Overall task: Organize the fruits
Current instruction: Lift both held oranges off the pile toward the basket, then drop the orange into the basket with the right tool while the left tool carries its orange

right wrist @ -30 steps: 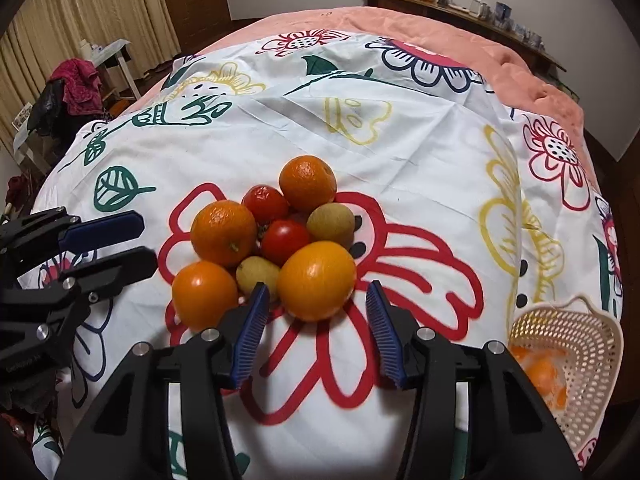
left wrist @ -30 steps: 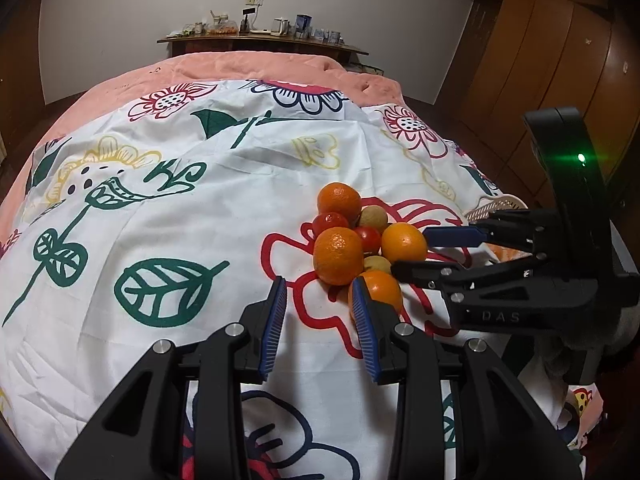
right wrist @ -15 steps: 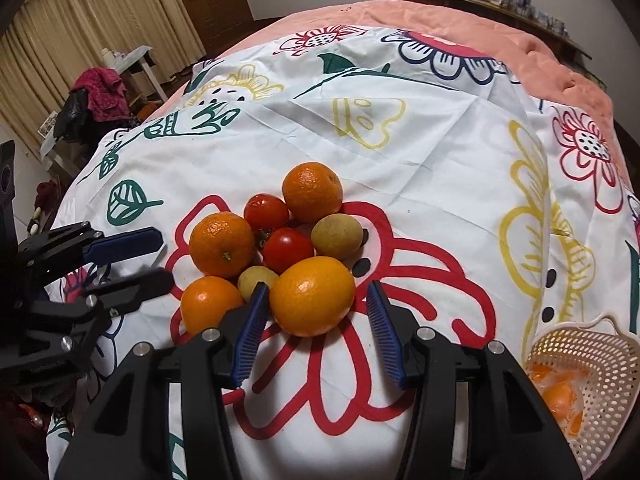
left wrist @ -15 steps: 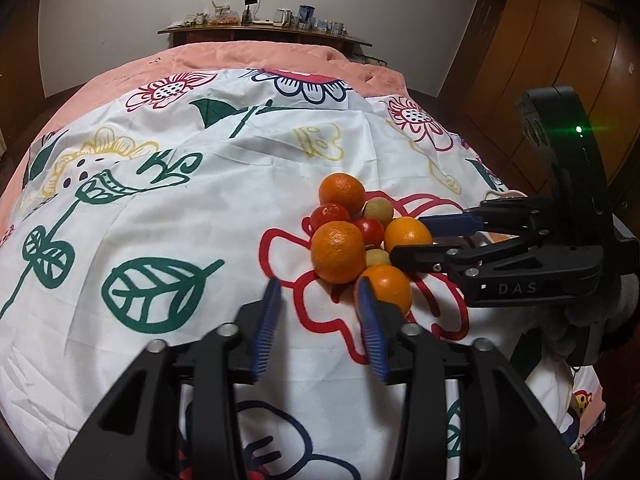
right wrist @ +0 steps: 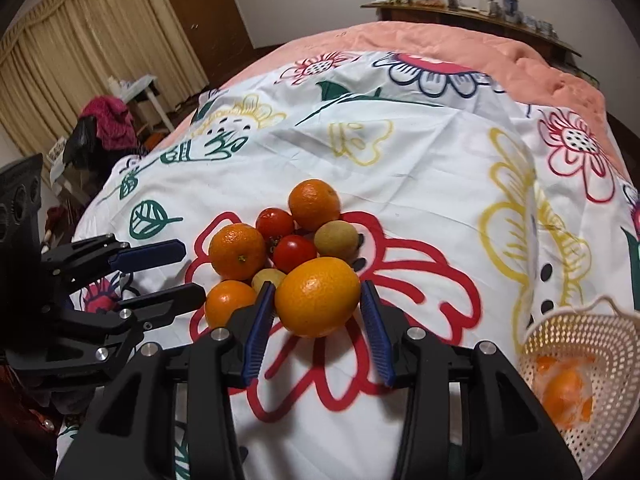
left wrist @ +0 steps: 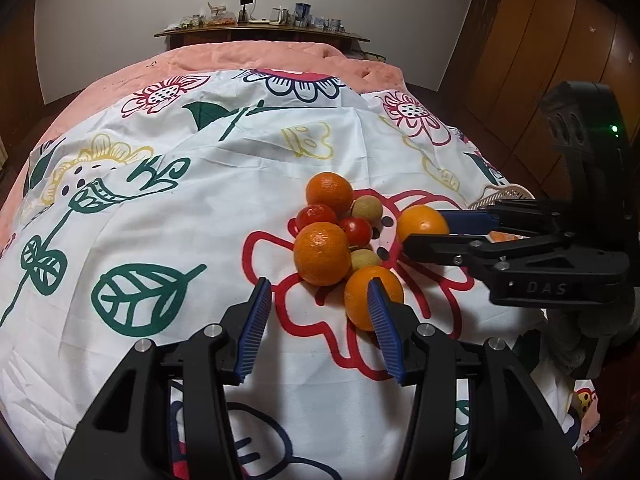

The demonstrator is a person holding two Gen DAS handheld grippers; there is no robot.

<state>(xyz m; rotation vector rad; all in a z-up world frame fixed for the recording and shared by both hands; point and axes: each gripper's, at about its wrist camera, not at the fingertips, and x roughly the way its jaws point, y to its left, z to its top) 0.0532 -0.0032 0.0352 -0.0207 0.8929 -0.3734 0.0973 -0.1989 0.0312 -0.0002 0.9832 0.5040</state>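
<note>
Two grippers face one cluster of fruit on the white floral-print bedsheet (right wrist: 432,168). The right gripper (right wrist: 318,322) has its blue-padded jaws spread to either side of the large glossy orange (right wrist: 318,297), which lies directly between them at the near edge of the pile; the pads stand beside its flanks, and contact cannot be confirmed. This fruit is nearly round, so no long axis governs the approach; a straight closure should seat it. Its skin is smooth, evenly orange and unblemished. The left gripper (left wrist: 318,326) hovers with jaws likewise spread and empty, its right pad overlapping the view of a smaller orange (left wrist: 362,294) at the pile's left corner, which sits off its centreline. Hence the right gripper is judged the better placed for the next pick. Behind the large orange lie two red tomatoes (right wrist: 294,252), two tan round fruits (right wrist: 335,240) and two further oranges (right wrist: 237,251), touching one another; closure may nudge the neighbouring tan fruit. The cream perforated plastic basket (right wrist: 576,336), already holding orange fruit, sits to the right, well apart from the pile, the likely destination.
</note>
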